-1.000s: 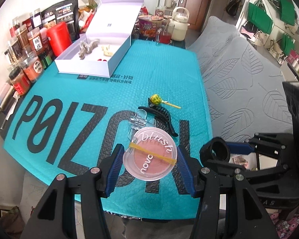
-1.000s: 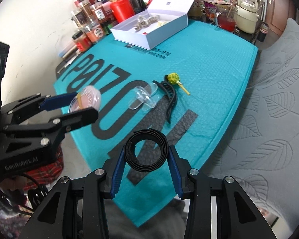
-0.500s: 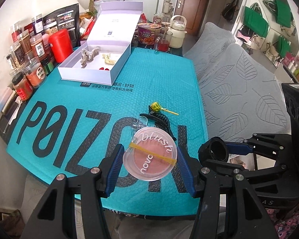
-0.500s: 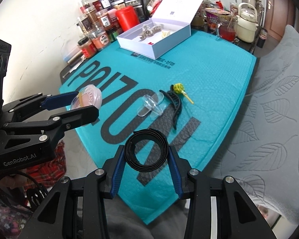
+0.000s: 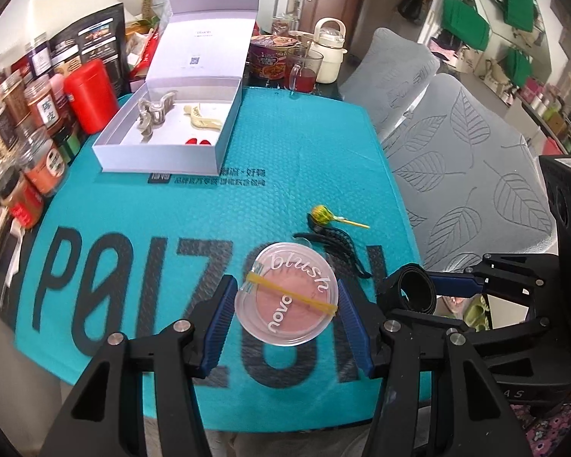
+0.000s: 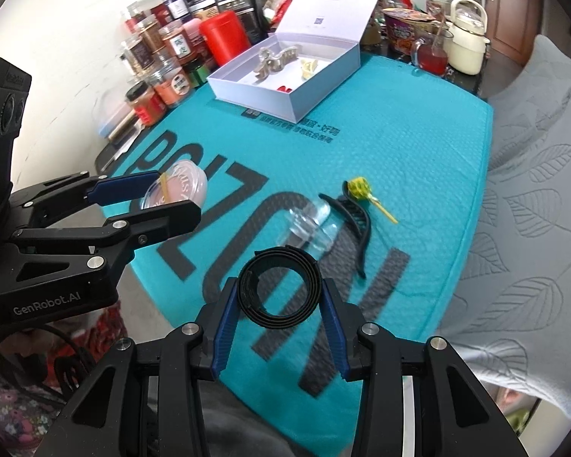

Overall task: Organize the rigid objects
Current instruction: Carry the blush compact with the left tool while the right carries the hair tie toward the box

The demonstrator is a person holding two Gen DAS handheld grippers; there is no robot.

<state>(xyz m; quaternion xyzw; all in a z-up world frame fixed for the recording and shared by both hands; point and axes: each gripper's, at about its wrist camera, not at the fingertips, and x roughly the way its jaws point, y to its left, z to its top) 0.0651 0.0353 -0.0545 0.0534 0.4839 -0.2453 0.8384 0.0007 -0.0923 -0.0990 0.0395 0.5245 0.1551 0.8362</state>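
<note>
Left gripper (image 5: 286, 318) clamps one compact (image 5: 286, 299), right gripper (image 6: 279, 310) one strap (image 6: 279, 291), both above the mat's (image 5: 304, 160) near edge; three items lie mid-mat.

I see a table covered by a teal bubble mailer (image 5: 304, 144) printed with large black letters. Taking the open white box (image 5: 163, 148) as my landmark, it sits on the mailer's far left part. A yellow lollipop (image 5: 323, 216) lies well nearer and to its right, touching a black hair clip (image 6: 352, 215); a clear hair clip (image 6: 310, 224) rests just left of that.
</note>
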